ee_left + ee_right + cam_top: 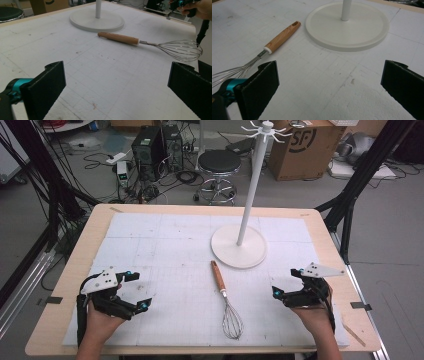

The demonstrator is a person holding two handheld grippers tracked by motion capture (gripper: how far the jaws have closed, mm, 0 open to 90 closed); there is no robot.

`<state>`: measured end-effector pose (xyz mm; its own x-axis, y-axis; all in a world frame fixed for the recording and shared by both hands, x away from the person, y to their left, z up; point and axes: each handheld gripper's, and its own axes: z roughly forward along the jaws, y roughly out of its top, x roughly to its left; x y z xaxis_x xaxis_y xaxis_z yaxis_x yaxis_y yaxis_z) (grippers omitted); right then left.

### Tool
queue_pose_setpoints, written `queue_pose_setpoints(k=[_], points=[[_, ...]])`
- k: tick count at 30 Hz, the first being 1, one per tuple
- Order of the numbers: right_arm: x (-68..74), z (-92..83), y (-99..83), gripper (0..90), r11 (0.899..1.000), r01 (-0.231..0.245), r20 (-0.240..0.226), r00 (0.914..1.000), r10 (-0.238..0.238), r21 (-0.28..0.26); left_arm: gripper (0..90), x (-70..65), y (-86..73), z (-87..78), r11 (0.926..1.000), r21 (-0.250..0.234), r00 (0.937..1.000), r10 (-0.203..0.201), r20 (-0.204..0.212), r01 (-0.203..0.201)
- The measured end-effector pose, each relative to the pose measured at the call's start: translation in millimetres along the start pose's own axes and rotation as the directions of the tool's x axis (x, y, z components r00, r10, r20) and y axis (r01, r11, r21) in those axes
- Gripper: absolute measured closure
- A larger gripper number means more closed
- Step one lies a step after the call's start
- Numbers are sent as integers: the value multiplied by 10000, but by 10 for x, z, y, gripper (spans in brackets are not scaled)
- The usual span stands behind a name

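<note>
While both grippers, left gripper (132,291) and right gripper (286,283), sit with jaws apart and empty, whisk (226,301) lies untouched beside rack (239,247); nothing done yet

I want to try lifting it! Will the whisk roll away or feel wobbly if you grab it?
The whisk probably rolls a little: its wooden handle looks round. The thin wire loops likely spring when squeezed. It seems light, so gripping the handle should feel steadier.

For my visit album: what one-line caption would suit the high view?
A whisk lies before a white stand, an open left tool and right tool waiting either side.
</note>
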<state>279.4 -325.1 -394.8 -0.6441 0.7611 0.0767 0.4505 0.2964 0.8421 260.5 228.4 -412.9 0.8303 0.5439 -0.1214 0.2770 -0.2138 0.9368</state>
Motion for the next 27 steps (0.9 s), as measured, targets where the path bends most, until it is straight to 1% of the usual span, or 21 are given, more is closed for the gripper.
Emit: queue_pose_setpoints(k=[2,3,6,7,8,12,15,17,20,21,23,24,27], points=[[-35,15,-21,4,9999,-97,-55,9999,97,32,20,12,-6,9,10000,11,10000,-39,-16,39],[-48,19,-36,4,9999,-162,-53,9999,162,27,20,27,-24,14,9999,23,9999,-146,5,146],[-81,18,-92,4,9997,-197,-17,9998,197,150,20,39,-40,21,9998,107,9999,-162,23,162],[-81,18,-92,4,9997,-197,-17,9998,197,150,20,40,-44,26,9998,147,9999,-151,17,150],[-85,-6,-115,4,9993,-338,4,9994,338,166,20,35,-47,35,9998,133,9998,-171,45,170],[-72,-24,-114,4,9993,-369,13,9993,369,112,21,29,-53,33,9998,56,9998,-194,105,193],[-39,-23,-80,4,9996,-280,41,9996,280,91,20,32,-65,25,9998,118,9999,-137,98,136],[6,-12,-39,4,9999,-102,31,9999,102,38,20,37,-66,7,9998,39,9998,-197,81,197],[23,7,-17,5,9999,-161,7,9999,161,62,20,47,-59,-24,9997,-88,9997,-210,89,211],[24,18,-8,4,9997,-238,-21,9997,238,50,20,59,-62,-26,9998,-33,9998,-170,67,170],[24,52,25,5,9997,-254,-66,9997,255,60,20,86,-79,-30,9997,44,9997,-251,-19,251],[26,73,47,4,9997,-196,-69,9998,197,150,20,92,-85,-33,9995,0,9995,-323,-9,323],[48,144,127,4,9994,-52,-149,9999,57,339,20,86,-71,-44,9996,-51,9996,-265,-30,265]])
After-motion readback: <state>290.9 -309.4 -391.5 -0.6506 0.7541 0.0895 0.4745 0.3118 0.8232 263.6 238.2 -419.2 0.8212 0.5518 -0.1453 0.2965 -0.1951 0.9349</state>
